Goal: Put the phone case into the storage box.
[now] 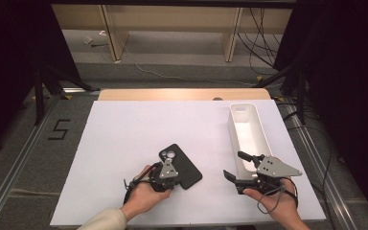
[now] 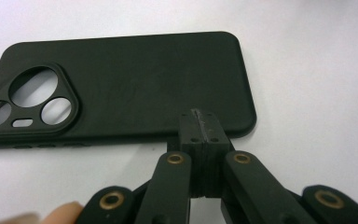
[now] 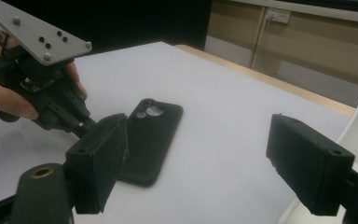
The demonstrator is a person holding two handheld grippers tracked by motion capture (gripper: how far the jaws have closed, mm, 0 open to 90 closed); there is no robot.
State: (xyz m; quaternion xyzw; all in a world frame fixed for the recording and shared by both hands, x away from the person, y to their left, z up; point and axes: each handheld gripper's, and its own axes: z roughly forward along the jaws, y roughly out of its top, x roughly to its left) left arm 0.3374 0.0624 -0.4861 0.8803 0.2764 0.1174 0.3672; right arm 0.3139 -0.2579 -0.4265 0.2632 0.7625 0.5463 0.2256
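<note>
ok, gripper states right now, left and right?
Left gripper: jaws shut together, tips at the edge of the flat black rubbery phone case; grip cannot be told.
Right gripper: jaws open, holding nothing.

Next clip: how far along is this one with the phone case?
Done: nothing yet; the phone case lies flat on the table, and the white bin is empty. In hand: the left tongs, shut, sit at the case's long edge; whether they pinch it is unclear. The right tongs wait open beside the bin. Left: probably lifting the case, perhaps into the bin.
</note>
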